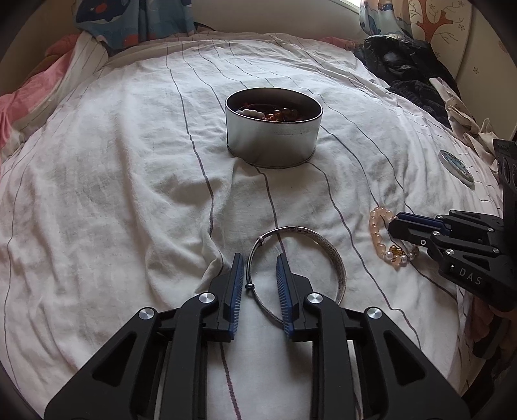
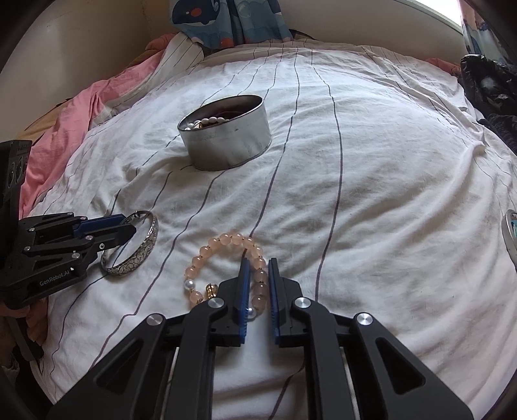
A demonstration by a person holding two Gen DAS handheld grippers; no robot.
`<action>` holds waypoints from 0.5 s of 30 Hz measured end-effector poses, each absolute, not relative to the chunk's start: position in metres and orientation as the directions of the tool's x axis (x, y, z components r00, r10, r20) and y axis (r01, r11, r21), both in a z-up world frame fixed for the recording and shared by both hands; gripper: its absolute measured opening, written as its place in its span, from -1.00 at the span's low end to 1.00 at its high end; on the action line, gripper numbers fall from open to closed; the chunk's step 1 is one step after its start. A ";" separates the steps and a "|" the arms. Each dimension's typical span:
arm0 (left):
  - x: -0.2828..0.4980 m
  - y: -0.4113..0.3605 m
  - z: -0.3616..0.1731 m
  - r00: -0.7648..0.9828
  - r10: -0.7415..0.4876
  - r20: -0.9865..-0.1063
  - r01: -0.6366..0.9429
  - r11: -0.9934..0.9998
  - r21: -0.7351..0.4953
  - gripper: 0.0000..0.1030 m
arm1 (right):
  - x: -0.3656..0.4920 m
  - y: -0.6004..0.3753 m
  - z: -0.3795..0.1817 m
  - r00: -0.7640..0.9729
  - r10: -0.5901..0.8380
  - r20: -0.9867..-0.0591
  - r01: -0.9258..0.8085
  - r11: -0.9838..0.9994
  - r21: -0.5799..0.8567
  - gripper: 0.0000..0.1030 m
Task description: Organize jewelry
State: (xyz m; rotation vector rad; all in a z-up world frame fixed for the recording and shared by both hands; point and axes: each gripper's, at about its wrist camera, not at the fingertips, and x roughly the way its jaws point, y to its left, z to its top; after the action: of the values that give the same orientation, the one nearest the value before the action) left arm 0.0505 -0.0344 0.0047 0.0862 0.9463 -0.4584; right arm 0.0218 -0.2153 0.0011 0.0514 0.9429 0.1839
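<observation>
A silver bangle (image 1: 332, 258) lies on the white striped sheet; it also shows in the right wrist view (image 2: 142, 252). My left gripper (image 1: 260, 258) is open, its jaws straddling the bangle's left rim. A peach bead bracelet (image 2: 223, 245) with pearls and a gold charm lies to the right of the bangle, also seen in the left wrist view (image 1: 378, 232). My right gripper (image 2: 257, 263) is open, jaws either side of the bracelet's right strand. A round metal tin (image 1: 273, 132), also in the right wrist view (image 2: 226, 139), holds several bead pieces farther back.
The tin's lid (image 1: 457, 166) lies on the sheet at the right. Dark clothes (image 1: 404, 68) are piled at the back right. A pink cover (image 2: 64, 122) is bunched at the left. A patterned curtain (image 2: 226, 19) hangs behind the bed.
</observation>
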 end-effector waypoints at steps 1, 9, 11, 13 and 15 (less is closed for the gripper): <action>0.050 -0.035 0.005 0.494 -0.346 -0.798 0.421 0.898 -0.128 -0.47 | 0.022 -0.215 0.001 0.569 0.181 -0.802 -0.137 0.983 0.124 -0.71; 0.048 -0.043 0.005 0.495 -0.340 -0.800 0.442 0.891 -0.105 -0.31 | 0.022 -0.213 0.000 0.564 0.184 -0.805 -0.147 0.982 0.122 -0.57; 0.048 -0.043 0.005 0.495 -0.339 -0.800 0.443 0.891 -0.103 -0.31 | 0.022 -0.212 0.000 0.562 0.188 -0.805 -0.152 0.981 0.123 -0.47; 0.048 -0.043 0.005 0.495 -0.338 -0.800 0.444 0.890 -0.101 -0.30 | 0.022 -0.211 0.000 0.563 0.188 -0.805 -0.155 0.980 0.121 -0.37; 0.048 -0.043 0.005 0.495 -0.338 -0.800 0.444 0.890 -0.102 -0.30 | 0.021 -0.210 0.000 0.563 0.185 -0.805 -0.158 0.981 0.115 -0.34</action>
State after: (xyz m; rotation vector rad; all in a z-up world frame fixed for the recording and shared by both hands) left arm 0.0478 -0.0427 0.0049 0.1236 0.9405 -0.4755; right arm 0.0212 -0.2098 0.0003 0.0315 0.9511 0.2018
